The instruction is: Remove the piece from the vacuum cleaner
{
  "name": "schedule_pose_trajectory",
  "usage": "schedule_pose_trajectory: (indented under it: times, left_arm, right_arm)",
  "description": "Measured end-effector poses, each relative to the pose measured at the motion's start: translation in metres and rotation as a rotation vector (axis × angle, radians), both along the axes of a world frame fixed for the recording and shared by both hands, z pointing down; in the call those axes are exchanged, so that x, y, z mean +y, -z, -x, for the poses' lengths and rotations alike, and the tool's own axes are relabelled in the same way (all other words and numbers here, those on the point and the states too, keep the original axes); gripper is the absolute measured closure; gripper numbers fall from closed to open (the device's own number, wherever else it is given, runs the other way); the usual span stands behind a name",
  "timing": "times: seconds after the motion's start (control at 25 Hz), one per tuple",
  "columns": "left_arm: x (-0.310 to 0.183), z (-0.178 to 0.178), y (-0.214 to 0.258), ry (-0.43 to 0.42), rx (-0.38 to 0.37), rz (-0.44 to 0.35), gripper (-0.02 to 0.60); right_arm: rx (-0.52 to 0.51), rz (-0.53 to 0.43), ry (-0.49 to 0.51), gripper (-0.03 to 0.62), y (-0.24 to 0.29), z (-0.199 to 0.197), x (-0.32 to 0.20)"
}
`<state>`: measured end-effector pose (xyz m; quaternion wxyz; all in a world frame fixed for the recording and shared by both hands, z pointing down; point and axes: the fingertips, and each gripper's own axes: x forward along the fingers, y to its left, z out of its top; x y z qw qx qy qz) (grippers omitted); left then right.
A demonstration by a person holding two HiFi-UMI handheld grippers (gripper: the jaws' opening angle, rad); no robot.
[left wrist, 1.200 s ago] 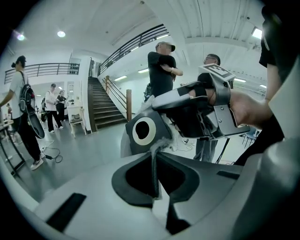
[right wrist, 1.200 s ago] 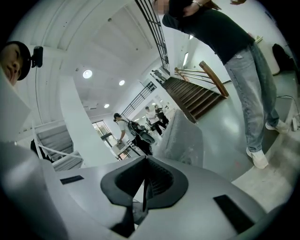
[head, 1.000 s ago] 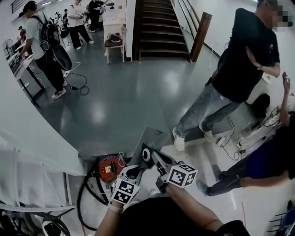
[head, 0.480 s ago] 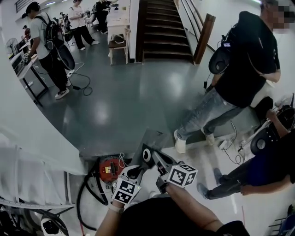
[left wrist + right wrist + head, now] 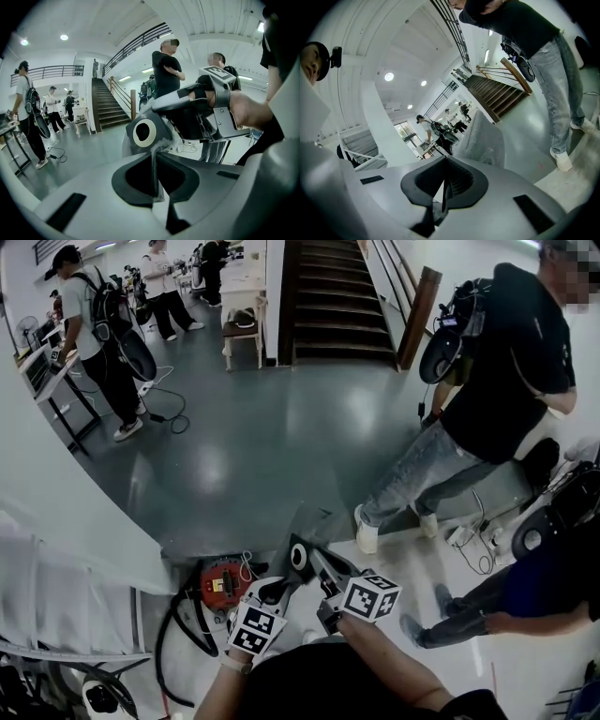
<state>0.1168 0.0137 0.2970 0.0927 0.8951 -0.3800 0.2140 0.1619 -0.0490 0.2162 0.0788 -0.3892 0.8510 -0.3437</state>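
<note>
A glossy grey hall floor point(image 5: 262, 427) with a staircase point(image 5: 333, 306) and bystanders lies behind the work. The piece point(image 5: 159, 126), a grey felt-like dust bag with a white-ringed hole, looks light and floppy apart from its stiffer collar, which I judge the surest hold. It rises just ahead of the left gripper point(image 5: 154, 161), whose jaws pinch its thin lower edge, and of the right gripper point(image 5: 444, 183), likewise clamped on a fold. The red vacuum cleaner point(image 5: 220, 582) sits below and left of both.
</note>
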Motion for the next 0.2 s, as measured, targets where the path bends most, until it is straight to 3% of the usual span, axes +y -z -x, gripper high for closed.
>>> schedule_pose_trajectory:
  times: [0.2]
  left_arm:
    - [-0.0056, -0.0077, 0.0017, 0.005, -0.001, -0.001, 0.551]
  right_arm:
    - [-0.004, 0.005, 0.002, 0.560, -0.0015, -0.0085, -0.0051]
